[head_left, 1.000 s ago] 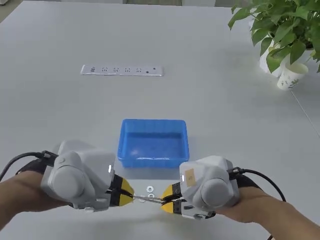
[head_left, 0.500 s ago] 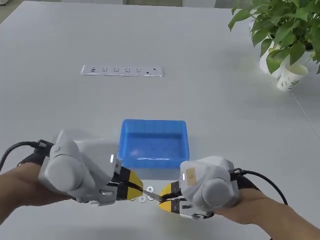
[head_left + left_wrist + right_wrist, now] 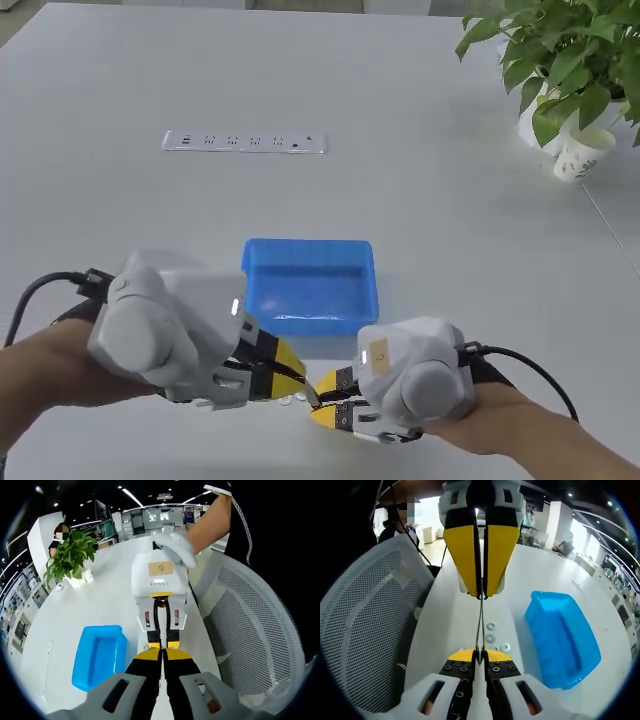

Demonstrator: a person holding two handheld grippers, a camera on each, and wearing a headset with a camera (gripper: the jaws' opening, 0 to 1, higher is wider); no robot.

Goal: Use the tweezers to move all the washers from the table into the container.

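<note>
Right gripper view: small silver washers (image 3: 492, 626) (flat rings) beside thin tweezers (image 3: 480, 622)

Thin tweezers (image 3: 480, 612) over washers (image 3: 490, 638) beside blue container (image 3: 560, 635)

White table (image 3: 450, 200), potted plant (image 3: 560, 60), mesh chair (image 3: 365, 630)

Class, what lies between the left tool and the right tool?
The thin tweezers span the gap from the right tool to the left tool, seen in the right gripper view; washers lie beside them.
</note>
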